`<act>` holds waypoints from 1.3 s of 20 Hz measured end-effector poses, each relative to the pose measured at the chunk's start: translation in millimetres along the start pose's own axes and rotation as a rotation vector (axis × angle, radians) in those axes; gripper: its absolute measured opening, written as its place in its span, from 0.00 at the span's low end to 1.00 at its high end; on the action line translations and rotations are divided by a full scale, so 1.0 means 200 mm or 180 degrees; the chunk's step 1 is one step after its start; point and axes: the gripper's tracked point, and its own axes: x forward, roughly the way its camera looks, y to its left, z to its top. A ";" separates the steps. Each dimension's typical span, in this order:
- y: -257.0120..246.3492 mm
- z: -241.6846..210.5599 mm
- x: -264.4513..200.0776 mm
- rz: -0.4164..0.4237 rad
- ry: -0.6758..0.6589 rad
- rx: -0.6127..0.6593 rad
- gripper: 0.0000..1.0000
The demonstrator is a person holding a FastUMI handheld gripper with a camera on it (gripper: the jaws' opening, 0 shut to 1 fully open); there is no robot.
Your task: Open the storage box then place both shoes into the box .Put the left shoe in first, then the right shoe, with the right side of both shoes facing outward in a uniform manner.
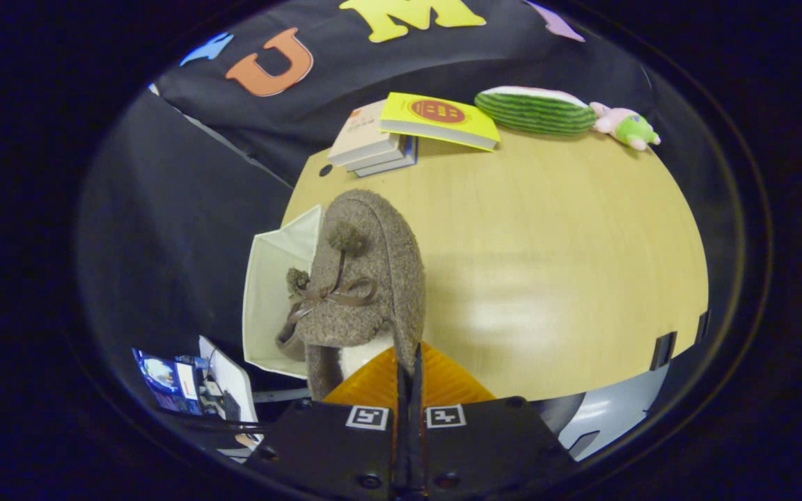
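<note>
So the brown fuzzy shoe [366, 278] is being held right at its heel rim by the gripper [408, 369]. The two orange fingers [443, 381] are being pressed nearly together, with just the thin edge of the collar pinched between them, so that's a clenched grip on the shoe, not a loose one.

The thing that matters here is the lie of the shoe. Its long axis is being pointed straight ahead of the fingers, toe farthest away, heel at the tips, and the upper with the bow and pom-poms is being turned toward the camera. The white storage box [269, 292] is being seen just to the left of the shoe, partly hidden behind it, open and sitting at the edge of the wooden table [568, 264].

Judging from that, the shoe is being carried over the box mouth or just beside it. Whether any part is already inside can't be told. A short move leftward and down is probably what's being called for next, with the shoe's right side kept facing out.
</note>
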 end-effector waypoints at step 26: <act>0.61 -0.06 0.57 -0.0294 0.0175 0.0048 0.06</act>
